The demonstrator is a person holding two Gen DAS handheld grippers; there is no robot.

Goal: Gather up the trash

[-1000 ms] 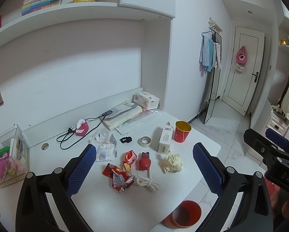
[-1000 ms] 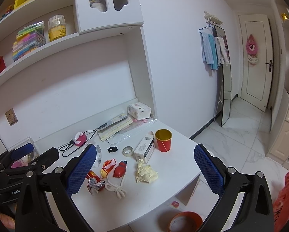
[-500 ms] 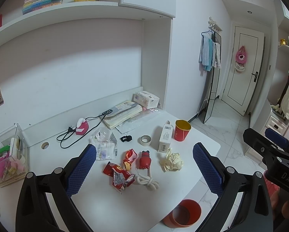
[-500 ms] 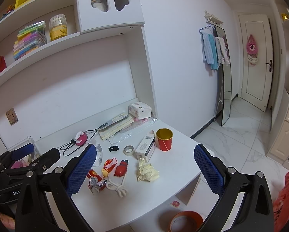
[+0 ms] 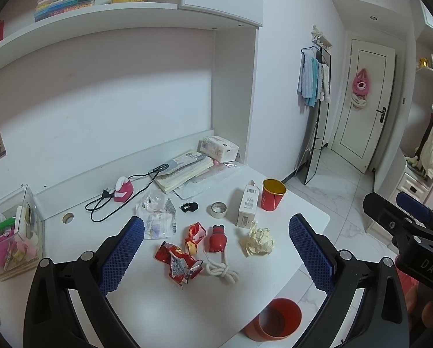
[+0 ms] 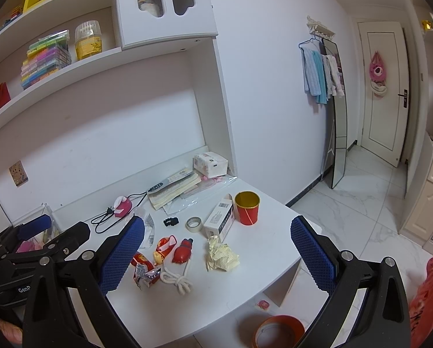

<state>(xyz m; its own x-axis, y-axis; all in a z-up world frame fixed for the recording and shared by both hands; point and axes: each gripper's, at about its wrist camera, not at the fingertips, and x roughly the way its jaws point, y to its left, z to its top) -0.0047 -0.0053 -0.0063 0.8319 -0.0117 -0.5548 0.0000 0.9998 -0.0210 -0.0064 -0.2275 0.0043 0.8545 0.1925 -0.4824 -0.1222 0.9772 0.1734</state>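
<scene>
On the white desk (image 5: 164,301) lie a crumpled yellow paper ball (image 5: 257,242) (image 6: 221,256), a torn red snack wrapper (image 5: 178,262) (image 6: 144,269), a small red-yellow wrapper (image 5: 193,233) (image 6: 164,248) and a clear plastic bag (image 5: 157,217). An orange bin (image 5: 274,323) (image 6: 278,332) stands on the floor below the desk's front edge. My left gripper (image 5: 216,256) and my right gripper (image 6: 217,253) both hover open above the desk, holding nothing.
A red bear toy with white rope (image 5: 217,237), tape roll (image 5: 218,209), white box (image 5: 247,206), red cup (image 5: 272,194), black clip (image 5: 188,206), books (image 5: 184,171), tissue pack (image 5: 218,148), pink charger with cable (image 5: 123,190) and a clear organiser (image 5: 7,237) share the desk.
Both views have crept slightly toward the desk; nothing on it has moved and both grippers stay open.
</scene>
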